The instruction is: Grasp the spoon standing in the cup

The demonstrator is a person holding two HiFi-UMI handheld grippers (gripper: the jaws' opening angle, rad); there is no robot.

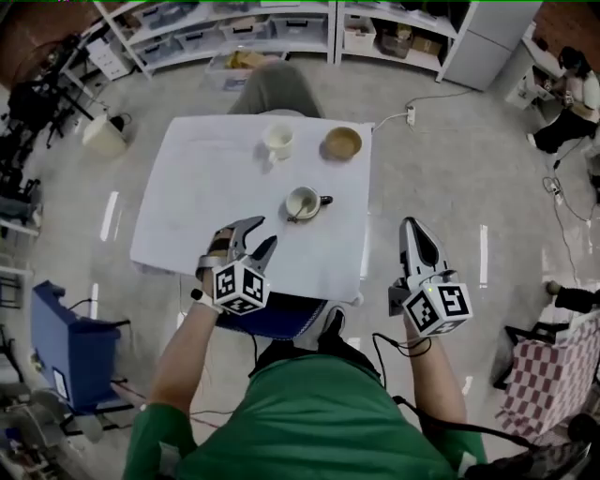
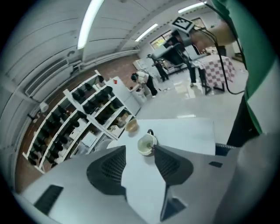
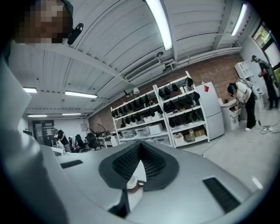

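Plainly, left claw [image 1: 260,236] gapes open near the cup [image 1: 303,202]; right claw [image 1: 410,223] is closed.

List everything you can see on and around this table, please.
table: one, white-covered, centre
cup with dark handle: one, white, mid-table
tall cup: one, white, far side
bowl: one, brown, right of the tall cup
spoon: too small to make out
shelves: several, white, beyond the table
left hand-held gripper: one, grey, open and empty, over the table's near part
right hand-held gripper: one, grey, shut, right of the table
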